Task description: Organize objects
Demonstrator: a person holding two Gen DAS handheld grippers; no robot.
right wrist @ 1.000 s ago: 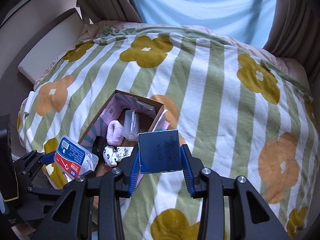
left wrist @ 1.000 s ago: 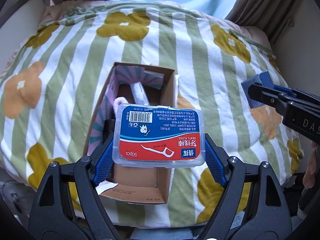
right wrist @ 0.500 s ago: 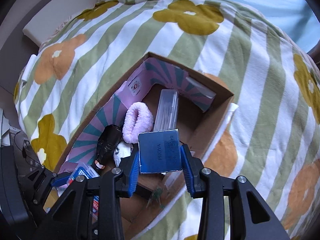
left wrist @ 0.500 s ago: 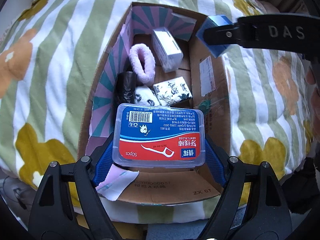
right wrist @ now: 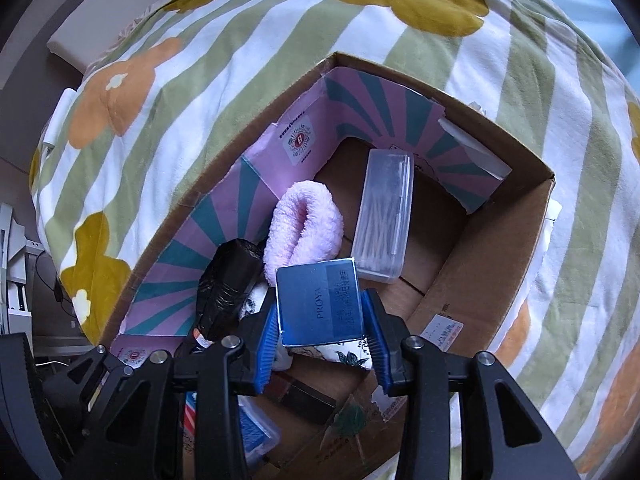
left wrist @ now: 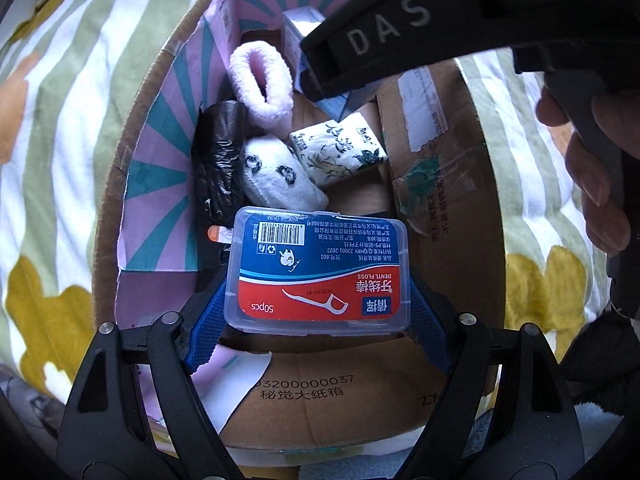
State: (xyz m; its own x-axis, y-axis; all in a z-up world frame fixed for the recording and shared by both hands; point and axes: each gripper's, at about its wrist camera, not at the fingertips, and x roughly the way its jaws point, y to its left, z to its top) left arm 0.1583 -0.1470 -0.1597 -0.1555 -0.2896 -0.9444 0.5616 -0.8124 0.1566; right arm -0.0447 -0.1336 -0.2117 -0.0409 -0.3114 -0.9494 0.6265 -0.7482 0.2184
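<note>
Now right hand-held gripper (right wrist: 324,316) opening around dark blue flat box (right wrist: 320,307); left hand-held gripper (left wrist: 318,304) grips clear floss-pick case (left wrist: 318,270). Risk: blue box tips onto pink fluffy scrunchie (right wrist: 304,228) inside brown cardboard box (right wrist: 500,240).

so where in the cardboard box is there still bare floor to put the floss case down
Bare cardboard floor shows right of the clear swab case, along the plain brown wall, and a strip nearer the camera. The left side is crowded: pink scrunchie, black roll, socks, tissue pack.

Daylit bed (right wrist: 500,60) w/ floral striped blanket
</note>
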